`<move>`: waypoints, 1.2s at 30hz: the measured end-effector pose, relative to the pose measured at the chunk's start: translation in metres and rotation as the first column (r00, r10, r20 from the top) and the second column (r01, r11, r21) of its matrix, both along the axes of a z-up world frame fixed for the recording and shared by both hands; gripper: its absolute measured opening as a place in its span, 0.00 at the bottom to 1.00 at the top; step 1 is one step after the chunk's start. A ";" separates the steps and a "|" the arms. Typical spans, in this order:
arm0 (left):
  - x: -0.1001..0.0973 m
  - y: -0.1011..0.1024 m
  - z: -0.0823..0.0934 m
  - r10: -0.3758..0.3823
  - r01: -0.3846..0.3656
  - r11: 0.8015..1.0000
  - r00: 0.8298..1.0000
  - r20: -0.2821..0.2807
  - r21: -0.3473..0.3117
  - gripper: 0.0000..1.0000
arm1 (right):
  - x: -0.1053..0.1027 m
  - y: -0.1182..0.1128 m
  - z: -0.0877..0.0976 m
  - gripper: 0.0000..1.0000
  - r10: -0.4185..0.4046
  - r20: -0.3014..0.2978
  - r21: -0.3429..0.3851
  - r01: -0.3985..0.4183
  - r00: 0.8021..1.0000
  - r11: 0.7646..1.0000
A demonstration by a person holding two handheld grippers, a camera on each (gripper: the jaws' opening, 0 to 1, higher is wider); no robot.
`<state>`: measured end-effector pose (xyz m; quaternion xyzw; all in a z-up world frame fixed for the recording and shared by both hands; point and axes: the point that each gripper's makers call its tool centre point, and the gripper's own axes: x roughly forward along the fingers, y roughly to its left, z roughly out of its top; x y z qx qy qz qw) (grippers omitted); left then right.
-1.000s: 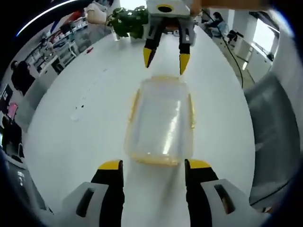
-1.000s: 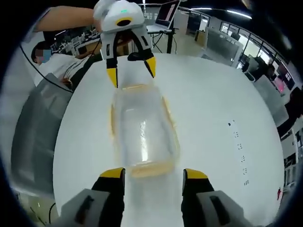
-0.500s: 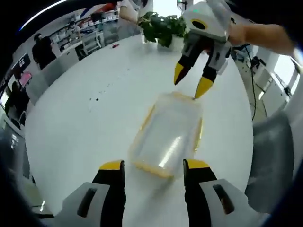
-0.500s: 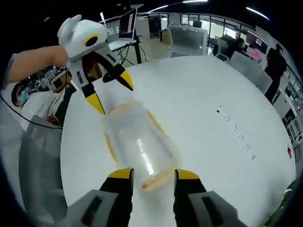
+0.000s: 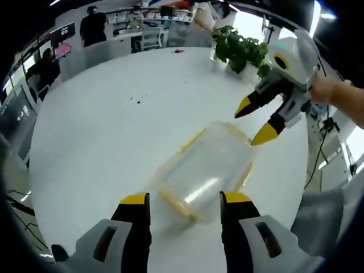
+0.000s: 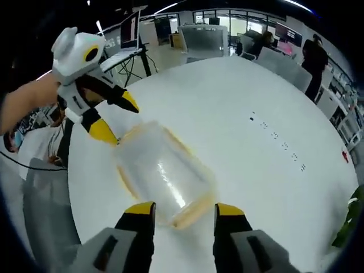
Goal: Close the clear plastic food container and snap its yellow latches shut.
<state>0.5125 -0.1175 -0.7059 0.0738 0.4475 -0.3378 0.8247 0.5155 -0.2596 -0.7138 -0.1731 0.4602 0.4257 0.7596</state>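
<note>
your views have swung since a moment ago; the container (image 5: 206, 170) lies askew on the table (image 5: 102, 136), between your left gripper (image 5: 185, 199) and right gripper (image 5: 257, 121), both open. plant (image 5: 239, 50) behind.

Clear plastic food container (image 5: 206, 173), rectangular with rounded corners, lying flat on the white table (image 5: 114, 131) with its transparent lid (image 5: 207, 168) resting on top. Yellow latches (image 5: 173, 206) run along the lid's edges, showing as thin yellow strips on the long sides and across the short ends. In the left gripper view the container lies diagonally, one short end toward the bottom of the view. In the right gripper view the same container (image 6: 162, 173) also lies diagonally, its glossy lid catching a bright highlight.
</note>
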 end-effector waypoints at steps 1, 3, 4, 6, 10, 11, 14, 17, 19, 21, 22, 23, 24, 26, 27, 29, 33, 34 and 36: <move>-0.001 0.000 -0.001 0.004 -0.004 1.000 1.000 -0.003 -0.004 0.46 | 0.003 0.000 0.001 0.38 -0.043 -0.010 0.017 0.044 0.999 0.999; -0.002 0.001 -0.005 0.037 -0.037 0.999 0.999 -0.013 0.005 0.46 | 0.006 -0.004 0.000 0.37 -0.077 -0.020 0.005 0.077 0.997 0.997; -0.004 0.001 -0.006 0.050 -0.050 0.999 0.999 -0.022 0.002 0.46 | 0.007 -0.005 -0.001 0.37 -0.103 -0.021 0.008 0.103 0.994 0.995; -0.004 0.001 -0.007 0.102 -0.103 0.994 0.994 -0.044 -0.023 0.46 | 0.006 -0.004 -0.002 0.38 -0.126 -0.036 0.008 0.127 0.991 0.992; -0.004 0.000 -0.007 0.136 -0.139 0.989 0.989 -0.057 -0.042 0.45 | 0.005 -0.003 -0.007 0.38 -0.194 -0.071 0.016 0.195 0.978 0.981; -0.004 -0.004 -0.005 0.182 -0.189 0.978 0.980 -0.084 -0.085 0.45 | 0.005 -0.004 -0.008 0.38 -0.196 -0.070 0.011 0.197 0.978 0.980; -0.004 -0.001 -0.007 0.190 -0.194 0.979 0.979 -0.076 -0.059 0.47 | 0.005 0.001 -0.008 0.40 -0.237 -0.097 0.046 0.242 0.967 0.969; -0.006 0.000 -0.012 0.245 -0.254 0.964 0.963 -0.117 -0.079 0.47 | 0.006 0.000 -0.011 0.40 -0.256 -0.102 0.046 0.261 0.961 0.964; -0.009 0.000 -0.014 0.246 -0.256 0.963 0.961 -0.123 -0.081 0.46 | 0.006 0.001 -0.012 0.40 -0.259 -0.108 0.052 0.266 0.960 0.963; -0.009 0.001 -0.017 0.253 -0.265 0.961 0.959 -0.129 -0.083 0.46 | 0.007 0.001 -0.013 0.40 -0.265 -0.110 0.055 0.272 0.958 0.961; -0.009 0.001 -0.017 0.260 -0.272 0.958 0.956 -0.134 -0.086 0.46 | 0.007 0.001 -0.013 0.40 -0.270 -0.112 0.059 0.278 0.956 0.959; -0.010 0.001 -0.018 0.274 -0.290 0.952 0.950 -0.148 -0.098 0.46 | 0.007 0.001 -0.014 0.40 -0.275 -0.118 0.063 0.283 0.954 0.957; -0.010 0.001 -0.019 0.284 -0.302 0.947 0.946 -0.157 -0.108 0.46 | 0.006 0.001 -0.015 0.40 -0.277 -0.123 0.063 0.286 0.953 0.956; -0.010 0.000 -0.020 0.294 -0.316 0.941 0.941 -0.166 -0.123 0.45 | 0.006 0.001 -0.017 0.40 -0.280 -0.126 0.062 0.289 0.952 0.955; -0.011 0.000 -0.021 0.292 -0.313 0.942 0.942 -0.165 -0.120 0.45 | 0.006 0.001 -0.018 0.40 -0.281 -0.130 0.061 0.290 0.951 0.955; -0.012 -0.001 -0.023 0.288 -0.308 0.945 0.943 -0.167 -0.113 0.44 | 0.006 0.002 -0.019 0.40 -0.281 -0.131 0.060 0.290 0.951 0.955; -0.013 -0.003 -0.023 0.289 -0.314 0.941 0.940 -0.179 -0.129 0.43 | 0.005 0.003 -0.021 0.40 -0.280 -0.139 0.065 0.291 0.950 0.955; -0.012 -0.004 -0.024 0.289 -0.313 0.941 0.940 -0.180 -0.129 0.43 | 0.006 0.003 -0.020 0.40 -0.284 -0.141 0.067 0.295 0.948 0.953; -0.013 -0.006 -0.024 0.276 -0.301 0.945 0.945 -0.178 -0.132 0.40 | 0.006 0.004 -0.021 0.40 -0.290 -0.149 0.072 0.302 0.946 0.950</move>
